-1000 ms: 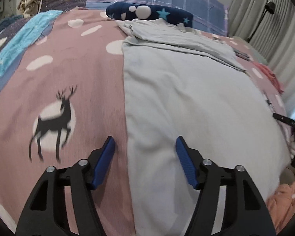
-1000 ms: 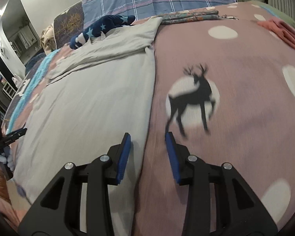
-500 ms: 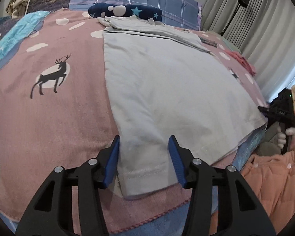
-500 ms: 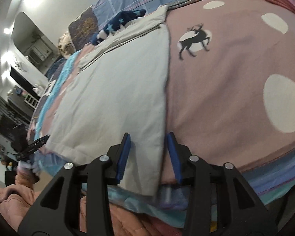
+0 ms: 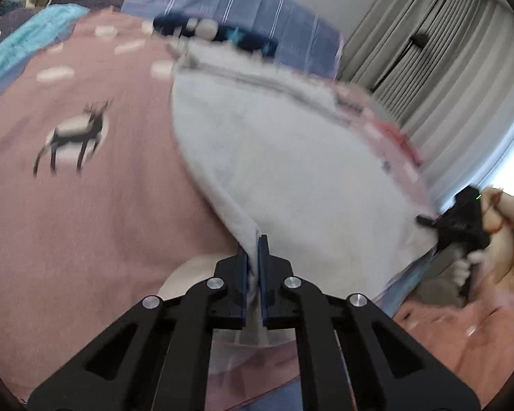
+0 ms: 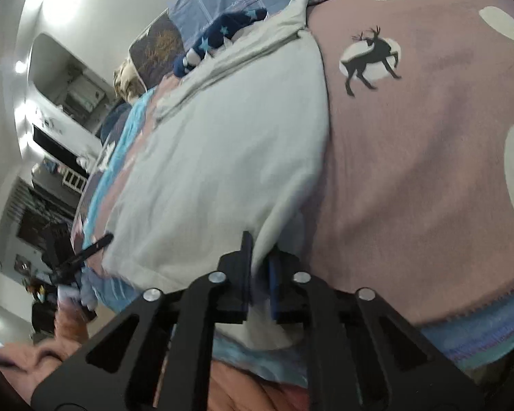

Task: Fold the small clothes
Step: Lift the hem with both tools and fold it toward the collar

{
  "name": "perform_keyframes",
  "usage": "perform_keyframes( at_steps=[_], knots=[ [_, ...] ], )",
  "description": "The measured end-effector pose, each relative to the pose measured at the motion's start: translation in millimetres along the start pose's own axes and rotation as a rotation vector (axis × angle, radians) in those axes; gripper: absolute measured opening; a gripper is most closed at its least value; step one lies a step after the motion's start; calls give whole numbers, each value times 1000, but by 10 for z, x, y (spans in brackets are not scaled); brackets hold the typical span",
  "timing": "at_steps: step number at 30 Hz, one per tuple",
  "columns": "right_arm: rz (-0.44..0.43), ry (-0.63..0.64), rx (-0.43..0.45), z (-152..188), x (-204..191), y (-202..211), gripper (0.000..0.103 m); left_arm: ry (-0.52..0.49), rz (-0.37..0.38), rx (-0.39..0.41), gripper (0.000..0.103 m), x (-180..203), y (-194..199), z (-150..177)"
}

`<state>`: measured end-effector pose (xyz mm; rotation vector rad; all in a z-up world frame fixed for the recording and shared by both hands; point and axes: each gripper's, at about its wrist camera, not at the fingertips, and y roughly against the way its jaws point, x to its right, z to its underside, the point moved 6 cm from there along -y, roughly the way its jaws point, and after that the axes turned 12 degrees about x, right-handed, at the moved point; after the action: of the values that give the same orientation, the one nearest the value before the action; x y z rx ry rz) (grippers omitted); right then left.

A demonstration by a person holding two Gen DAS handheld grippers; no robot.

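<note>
Here the left gripper [image 5: 253, 245] and right gripper [image 6: 259, 250] each pinch a near corner of the grey garment [image 5: 291, 157], probably to fold it toward the far end.

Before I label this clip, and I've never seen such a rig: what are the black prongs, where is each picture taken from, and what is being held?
The prongs are two hand-held grippers; a person holds one in each hand. Each picture comes from a fisheye camera on one gripper, looking along its fingers. On the pink blanket lies a pale shirt. The left gripper is shut on one near corner, the right gripper on the other. Each view also shows the other gripper at the shirt's far side. A navy star-print cloth lies beyond.
</note>
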<state>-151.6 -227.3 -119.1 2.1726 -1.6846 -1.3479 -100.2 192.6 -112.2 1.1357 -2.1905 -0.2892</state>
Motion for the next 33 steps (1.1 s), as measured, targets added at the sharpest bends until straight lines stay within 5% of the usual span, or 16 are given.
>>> perform_keyframes(
  at_steps=[7,13,16,22,33],
  knots=[
    [-170,-5,219,-678,-421,493,3,-104,86,294,4,629,599,-817],
    [-194,130,404,-869,-875,1371,3,-194,119,412,4,1181,1213,-901],
    [-97,195,442,-775,-887,1653,4,-189,86,404,5,1207,1315,-761],
    [-34,92,320,-825,-542,1101,4,-124,16,293,5,939,746,-716],
    [5,132,360,-1577,-509,483,4,-120,-59,331,5,728,186,-1443]
  ],
)
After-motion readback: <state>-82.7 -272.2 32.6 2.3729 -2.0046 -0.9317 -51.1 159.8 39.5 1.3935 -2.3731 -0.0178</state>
